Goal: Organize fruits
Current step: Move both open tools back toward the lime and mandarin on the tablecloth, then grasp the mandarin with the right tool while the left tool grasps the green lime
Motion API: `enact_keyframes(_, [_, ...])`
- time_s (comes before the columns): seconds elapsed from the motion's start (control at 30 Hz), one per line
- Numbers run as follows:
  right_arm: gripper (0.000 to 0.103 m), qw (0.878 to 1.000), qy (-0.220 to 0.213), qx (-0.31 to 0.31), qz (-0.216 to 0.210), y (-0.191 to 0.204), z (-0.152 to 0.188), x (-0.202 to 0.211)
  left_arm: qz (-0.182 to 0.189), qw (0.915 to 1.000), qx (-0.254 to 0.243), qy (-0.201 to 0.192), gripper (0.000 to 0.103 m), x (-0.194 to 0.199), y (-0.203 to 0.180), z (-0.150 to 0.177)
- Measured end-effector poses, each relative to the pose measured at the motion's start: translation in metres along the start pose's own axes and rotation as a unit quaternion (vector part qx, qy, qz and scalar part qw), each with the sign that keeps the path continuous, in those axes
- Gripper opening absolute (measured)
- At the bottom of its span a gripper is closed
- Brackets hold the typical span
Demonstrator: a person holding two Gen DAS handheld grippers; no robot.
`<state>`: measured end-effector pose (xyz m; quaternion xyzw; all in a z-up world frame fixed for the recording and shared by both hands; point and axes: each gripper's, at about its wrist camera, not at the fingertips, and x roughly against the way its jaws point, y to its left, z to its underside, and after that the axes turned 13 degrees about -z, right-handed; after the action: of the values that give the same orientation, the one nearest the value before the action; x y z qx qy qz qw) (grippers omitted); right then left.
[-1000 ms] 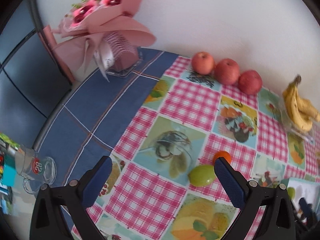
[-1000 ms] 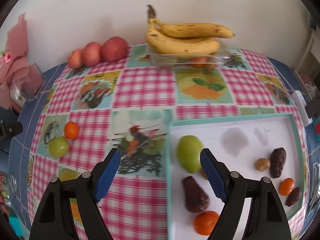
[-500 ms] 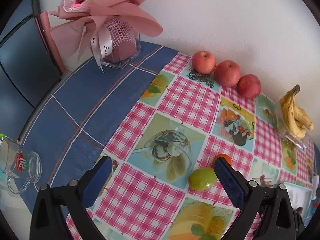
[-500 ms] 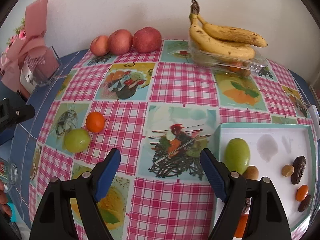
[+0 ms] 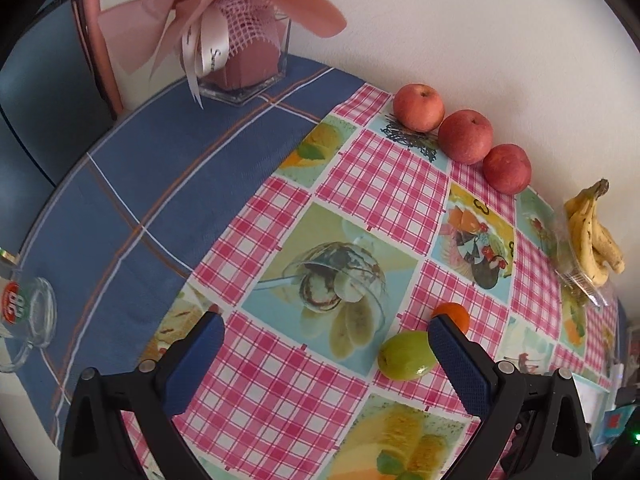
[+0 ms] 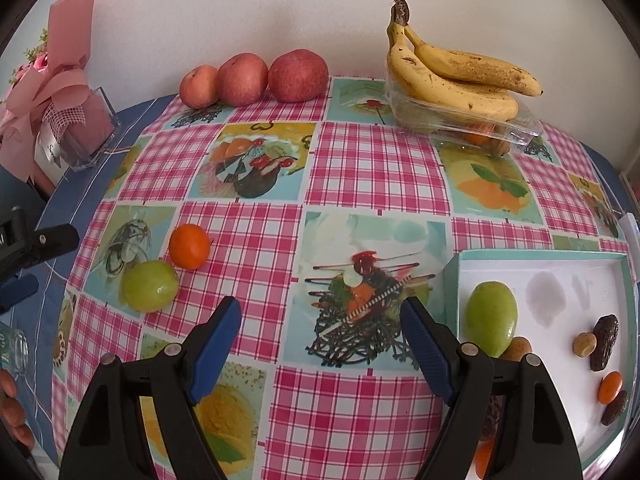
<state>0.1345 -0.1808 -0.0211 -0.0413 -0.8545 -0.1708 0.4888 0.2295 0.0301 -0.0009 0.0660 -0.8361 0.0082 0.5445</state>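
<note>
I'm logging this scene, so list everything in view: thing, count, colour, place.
apples: three, red, in a row by the wall.
bananas: one bunch, yellow with brown spots, on the clear plastic container.
clear plastic container: one, by the wall, some fruit inside.
green fruit: two; one on the tablecloth touching the orange, another in the tray.
orange: one, on the tablecloth.
tray: one, white with teal rim, at right, also holding small brown and orange pieces.
bouquet: one, pink, in a glass vase on the blue cloth.
glass mug: one, clear, far left.
tablecloth: pink checks with food pictures.
left gripper: open, empty.
right gripper: open, empty.
</note>
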Motion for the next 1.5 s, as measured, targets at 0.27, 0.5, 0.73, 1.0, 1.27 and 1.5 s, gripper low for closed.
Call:
enact_keyframes(0.27, [0.068, 0.998, -0.002, -0.034, -0.045, 0.003, -0.022, -0.014, 0.011, 0.999, 0.039, 0.016, 0.102, -0.02, 0.02, -0.003])
enact_keyframes(0.5, [0.056, 0.993, 0.03, -0.038, -0.111, 0.035, -0.042, -0.048, 0.011, 0.997, 0.071, 0.029, 0.102, -0.035, 0.039, -0.004])
enact_keyframes(0.73, [0.043, 0.991, 0.045, -0.023, -0.125, 0.058, -0.043, -0.071, 0.018, 0.9957, 0.083, 0.038, 0.102, -0.042, 0.043, -0.003])
enact_keyframes(1.0, [0.036, 0.993, 0.037, -0.027, -0.113, 0.047, -0.043, -0.064, 0.036, 0.9947, 0.081, 0.051, 0.102, -0.043, 0.036, -0.001])
enact_keyframes(1.27, [0.035, 0.997, 0.029, -0.039, -0.065, 0.009, -0.039, -0.04, 0.099, 0.9915, 0.05, 0.069, 0.09, -0.044, 0.007, 0.002])
enact_keyframes(1.5, [0.036, 0.998, 0.02, -0.034, -0.043, -0.008, -0.033, -0.021, 0.122, 0.9889, 0.012, 0.084, 0.075, -0.048, -0.026, 0.011])
